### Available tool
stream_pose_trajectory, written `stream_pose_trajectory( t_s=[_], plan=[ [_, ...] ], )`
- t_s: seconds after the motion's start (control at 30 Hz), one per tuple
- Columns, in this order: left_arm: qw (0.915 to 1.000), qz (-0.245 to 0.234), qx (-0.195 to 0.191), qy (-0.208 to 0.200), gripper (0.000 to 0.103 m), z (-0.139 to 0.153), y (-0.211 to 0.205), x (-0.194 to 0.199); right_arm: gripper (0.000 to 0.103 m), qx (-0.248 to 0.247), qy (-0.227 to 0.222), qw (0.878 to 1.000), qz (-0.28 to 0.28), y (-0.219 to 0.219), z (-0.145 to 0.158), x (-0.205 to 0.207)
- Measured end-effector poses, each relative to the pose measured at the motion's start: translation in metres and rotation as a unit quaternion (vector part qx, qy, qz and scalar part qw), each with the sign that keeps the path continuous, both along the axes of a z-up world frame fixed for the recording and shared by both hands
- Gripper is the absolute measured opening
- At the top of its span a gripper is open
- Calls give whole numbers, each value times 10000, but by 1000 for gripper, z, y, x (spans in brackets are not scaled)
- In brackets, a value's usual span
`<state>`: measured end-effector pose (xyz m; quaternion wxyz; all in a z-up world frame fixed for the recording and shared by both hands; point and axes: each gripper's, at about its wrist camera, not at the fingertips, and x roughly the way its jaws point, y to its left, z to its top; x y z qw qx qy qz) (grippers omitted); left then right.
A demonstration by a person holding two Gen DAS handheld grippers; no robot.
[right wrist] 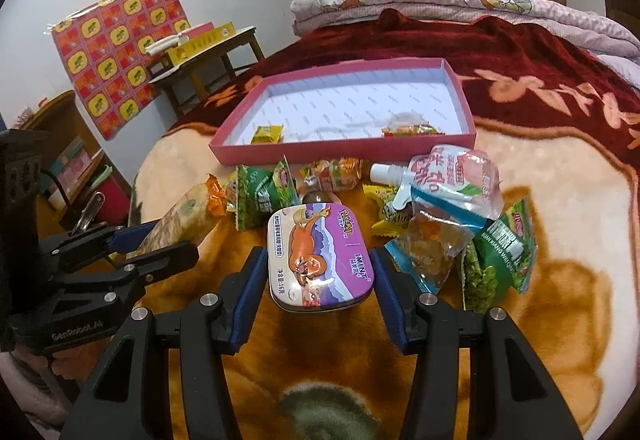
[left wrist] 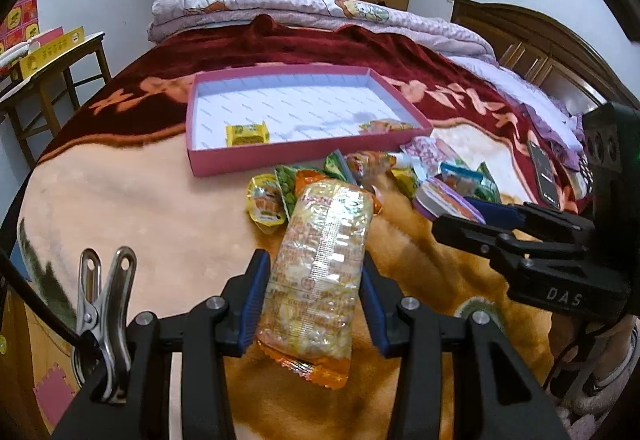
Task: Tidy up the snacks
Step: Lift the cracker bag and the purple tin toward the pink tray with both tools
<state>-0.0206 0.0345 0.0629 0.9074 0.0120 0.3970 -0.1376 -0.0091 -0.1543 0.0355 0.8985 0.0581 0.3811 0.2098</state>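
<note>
Left gripper [left wrist: 316, 276] clamps a clear cracker pack [left wrist: 320, 260]; right gripper [right wrist: 320, 276] clamps a purple mint tin [right wrist: 320, 260]. Both lifted over the snack pile [right wrist: 440, 207], just in front of the pink tray [right wrist: 344, 153], which holds two candies.

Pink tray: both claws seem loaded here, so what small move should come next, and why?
Probably carry both forward over the pink tray. The left claw grips a long cracker packet, the right claw a purple mint tin, and the tray holds only two snacks.
</note>
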Motion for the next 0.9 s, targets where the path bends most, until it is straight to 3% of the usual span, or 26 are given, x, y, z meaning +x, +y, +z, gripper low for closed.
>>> stream_pose_trajectory(
  t_s=[0.43, 0.9],
  plan=[
    [9998, 11, 4, -199, 46, 19, -1, 15, 53, -90, -177, 9998, 59, 2, 18, 6],
    [9992, 120, -46, -381, 46, 39, -2, 52, 53, -149, -326, 9993, -82, -5, 39, 39]
  ],
)
